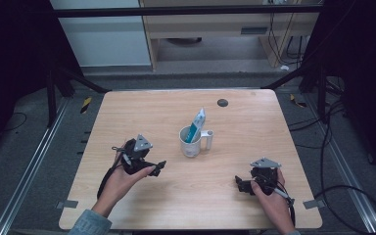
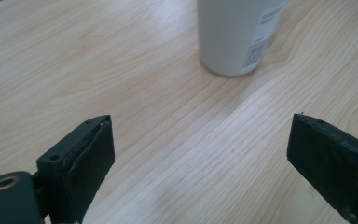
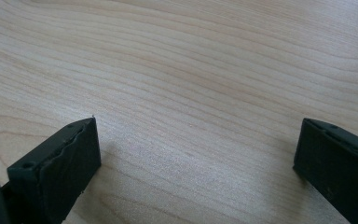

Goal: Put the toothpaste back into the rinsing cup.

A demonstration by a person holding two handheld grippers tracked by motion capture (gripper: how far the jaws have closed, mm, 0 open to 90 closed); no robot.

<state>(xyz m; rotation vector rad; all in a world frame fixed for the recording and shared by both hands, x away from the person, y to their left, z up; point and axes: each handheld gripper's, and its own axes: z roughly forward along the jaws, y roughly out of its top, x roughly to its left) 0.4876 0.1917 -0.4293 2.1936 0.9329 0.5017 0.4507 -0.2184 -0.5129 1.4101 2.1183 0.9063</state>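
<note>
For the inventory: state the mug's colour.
White mug, seen whole in the high view.

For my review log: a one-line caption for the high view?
Open left gripper and right gripper flank a white mug holding a tube.

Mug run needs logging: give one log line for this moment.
left gripper: open | right gripper: open | white mug: upright, untouched | toothpaste tube: inside mug

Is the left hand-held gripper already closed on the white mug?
No, the left hand-held gripper has its jaws wide apart over bare table, and the white mug stands beyond them, untouched.
</note>
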